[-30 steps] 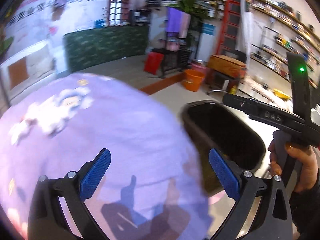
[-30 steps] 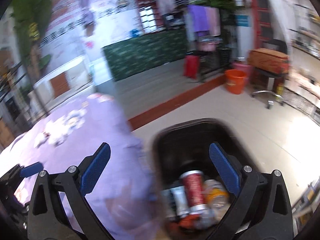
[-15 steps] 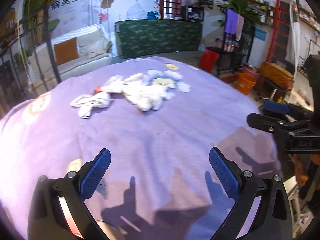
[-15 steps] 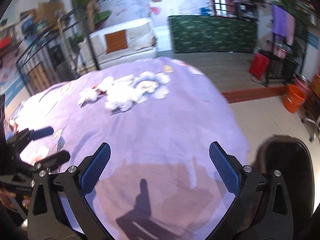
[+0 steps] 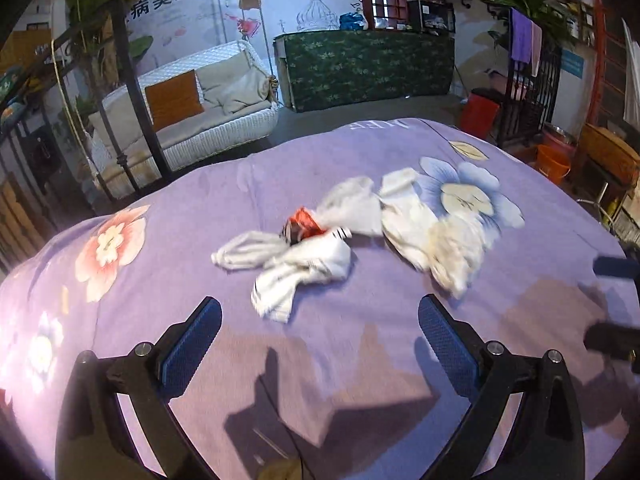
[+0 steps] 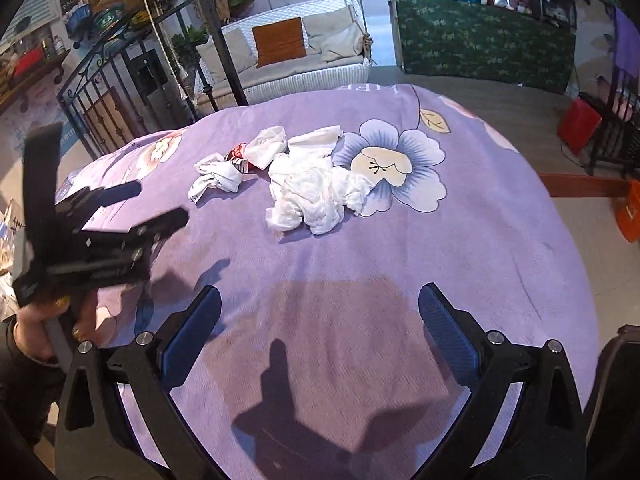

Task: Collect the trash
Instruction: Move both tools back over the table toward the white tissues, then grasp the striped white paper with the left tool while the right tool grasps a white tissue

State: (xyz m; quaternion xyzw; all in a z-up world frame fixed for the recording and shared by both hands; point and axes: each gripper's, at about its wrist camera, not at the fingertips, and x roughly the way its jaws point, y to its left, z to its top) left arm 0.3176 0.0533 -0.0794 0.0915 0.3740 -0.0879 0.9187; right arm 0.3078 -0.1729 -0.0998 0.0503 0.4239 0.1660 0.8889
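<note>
Both the left gripper (image 5: 320,344) and the right gripper (image 6: 320,332) hold their fingers spread and empty. The red wrapper (image 5: 303,222) pokes from the white cloths (image 6: 316,190), straight ahead of the left gripper, which looks nearer.

Crumpled tissues (image 6: 316,196) are located at the centre of the surface (image 6: 460,264). A wrapper (image 5: 303,222) is lodged among them, left of the largest wad. A sofa (image 5: 200,100) stands behind.
</note>
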